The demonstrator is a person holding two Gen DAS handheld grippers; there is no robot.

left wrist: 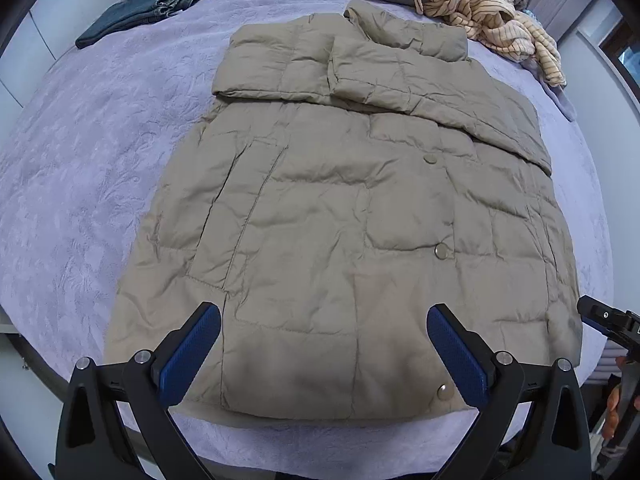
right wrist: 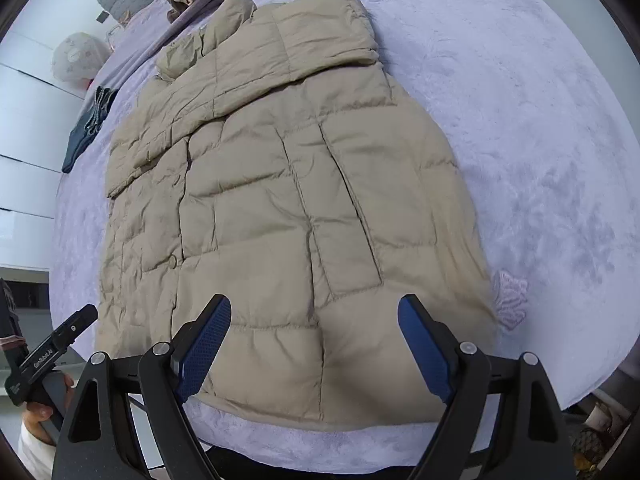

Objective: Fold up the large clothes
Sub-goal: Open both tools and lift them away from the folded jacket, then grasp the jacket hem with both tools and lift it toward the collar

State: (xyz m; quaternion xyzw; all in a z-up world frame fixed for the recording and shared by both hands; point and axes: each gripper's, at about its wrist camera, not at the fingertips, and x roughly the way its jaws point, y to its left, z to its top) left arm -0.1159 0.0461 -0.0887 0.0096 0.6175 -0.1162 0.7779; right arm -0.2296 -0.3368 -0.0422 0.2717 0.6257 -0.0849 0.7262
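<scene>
Because both sleeves already lie folded across the chest, the padded beige jacket sits as a tidy rectangle on the lilac bed, hem toward the bottom of each frame and collar toward the top. That layout probably serves a lengthwise fold: with the hem nearest, it can be lifted toward the collar. The left claw hangs over the hem with its blue pads spread wide and nothing between them; the right claw is likewise wide and empty over the hem at its own side, so the two seem placed for one corner each.

The left wrist view shows the snap buttons down the front, folded jeans at the upper left and a striped garment at the upper right. The right wrist view shows instead the pocket seams, more bare bed on the right, and the person's hand gripping the other tool's handle at the lower left.
</scene>
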